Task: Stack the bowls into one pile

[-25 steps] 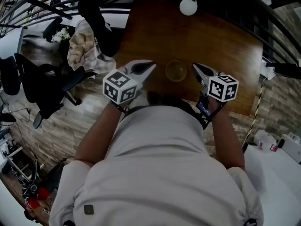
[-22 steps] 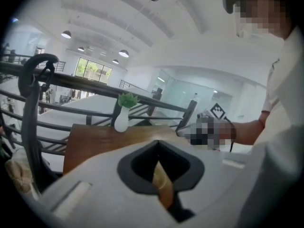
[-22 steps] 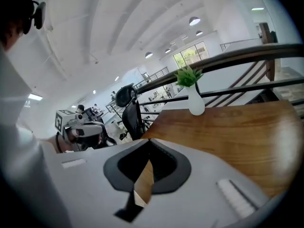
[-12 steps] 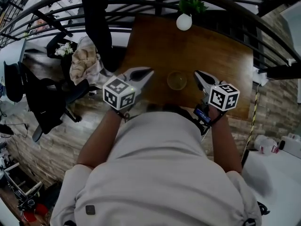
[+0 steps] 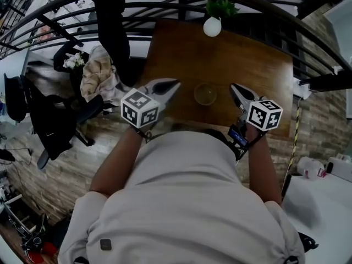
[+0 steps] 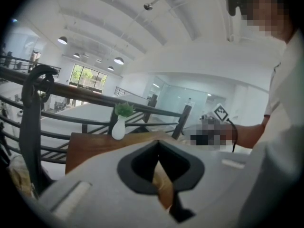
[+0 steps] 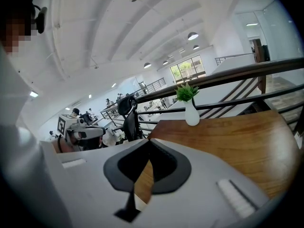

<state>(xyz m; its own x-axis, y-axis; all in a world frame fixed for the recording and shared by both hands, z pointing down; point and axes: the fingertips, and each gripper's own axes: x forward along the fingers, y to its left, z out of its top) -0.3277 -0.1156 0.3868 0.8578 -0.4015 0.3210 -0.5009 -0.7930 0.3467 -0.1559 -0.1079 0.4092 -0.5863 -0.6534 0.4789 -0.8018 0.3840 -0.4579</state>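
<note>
Currently the small clear round glass bowl [image 5: 205, 94] sits on the brown wooden counter [image 5: 258, 65], at 3 o'clock from the left claw [image 5: 173, 84] and 9 o'clock from the right claw [image 5: 233, 88], both closed on nothing, neither clearly nearer.

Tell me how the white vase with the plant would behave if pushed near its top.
The white vase looks narrow-necked with plant leaves on top, so a high push would probably tip it. Its smooth surface may be slippery. It stands at the far edge of the table, so it might fall off.
</note>
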